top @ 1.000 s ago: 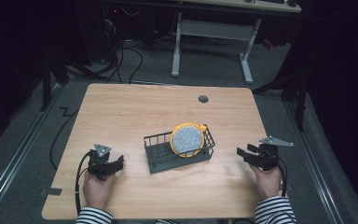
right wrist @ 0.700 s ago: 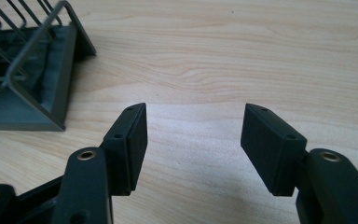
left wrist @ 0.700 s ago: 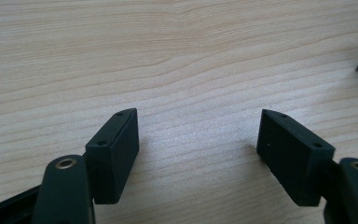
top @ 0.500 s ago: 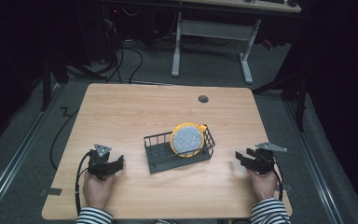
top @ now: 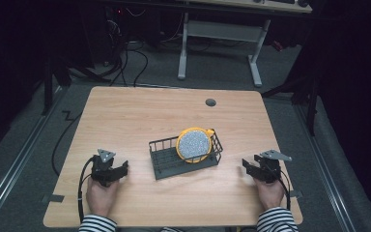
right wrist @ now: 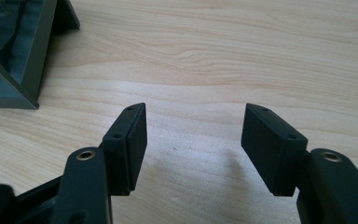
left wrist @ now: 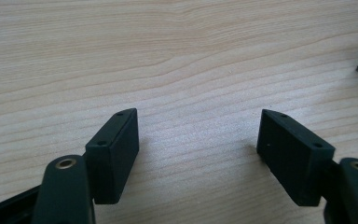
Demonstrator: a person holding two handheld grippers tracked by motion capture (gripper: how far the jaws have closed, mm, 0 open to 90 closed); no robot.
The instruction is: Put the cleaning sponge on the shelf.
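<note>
Table [top: 140, 116]: light wood, bare apart from a dark round grommet [top: 210, 102] near the far edge and the things below.
Wire basket [top: 186, 157]: dark, at the table's middle, between the two grippers and well apart from both.
Plate [top: 193, 144]: yellow-rimmed and speckled, standing tilted in the basket's right end.
Right gripper [right wrist: 193, 133]: jaws wide, nothing between them; against the frames a second ago it now sits lower, resting on the table near the front right corner, the basket's corner showing at the left of the right gripper view.
Left gripper [left wrist: 198, 140]: jaws wide and empty, parked on the wood at front left, unmoved.
Meaning: both hands look settled at rest; no reach toward the plate has begun.
</note>
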